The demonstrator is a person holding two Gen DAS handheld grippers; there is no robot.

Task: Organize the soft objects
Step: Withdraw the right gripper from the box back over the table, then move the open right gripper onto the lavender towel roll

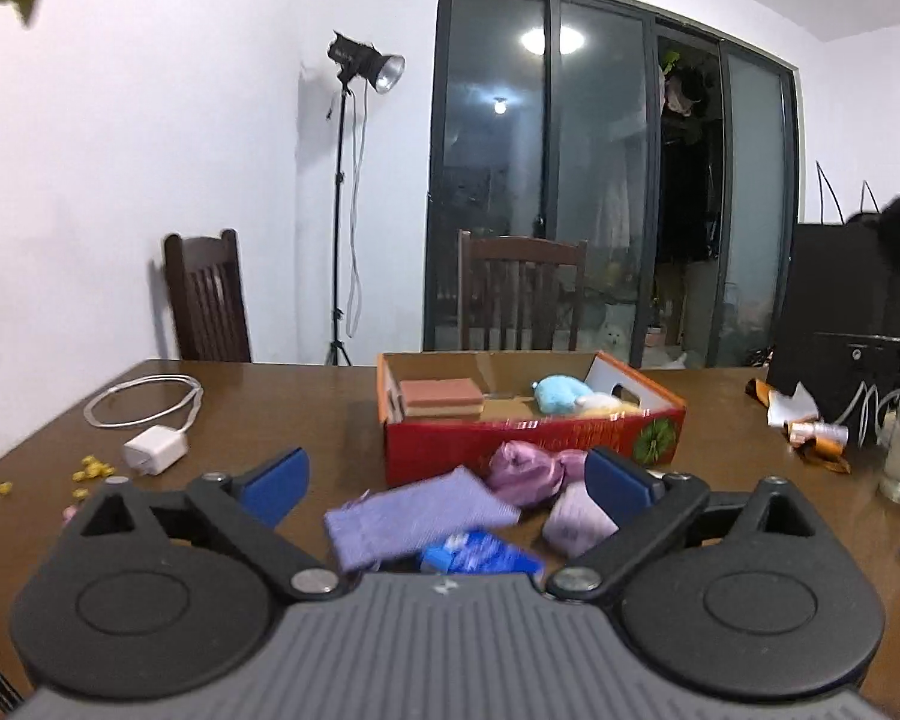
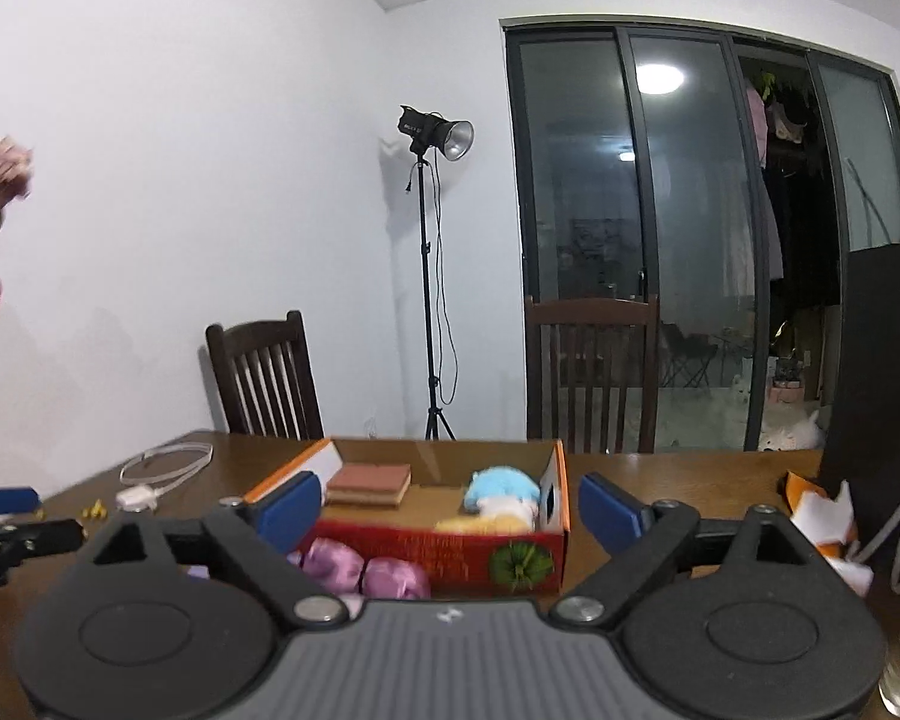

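Left gripper (image 1: 447, 480): jaws spread wide, nothing clamped, blue pads apart above the table
Right gripper (image 2: 450, 504): jaws spread wide too, empty, aimed at the box
Under the left jaws: lilac cloth (image 1: 417, 519) lying flat and blurred, blue packet (image 1: 480, 555) just beside its near edge, pale purple bundle (image 1: 576, 519) near the right pad
Pink satin pouches (image 1: 531, 471): two, side by side, touching the front wall of the box; seen also in the right wrist view (image 2: 363, 570)
Red cardboard box (image 1: 510, 438): open-topped, on the wooden table (image 1: 282, 414), green print on its front right corner
Inside the box: brown sponge block (image 1: 441, 397) at left, light blue plush toy (image 1: 561, 393) at right, with a yellowish soft thing against it
Table, left side: white charger (image 1: 156, 450) with coiled cable, small yellow bits scattered nearby
Beyond the table: two dark wooden chairs, studio lamp (image 1: 366, 63) on a stand, glass sliding doors
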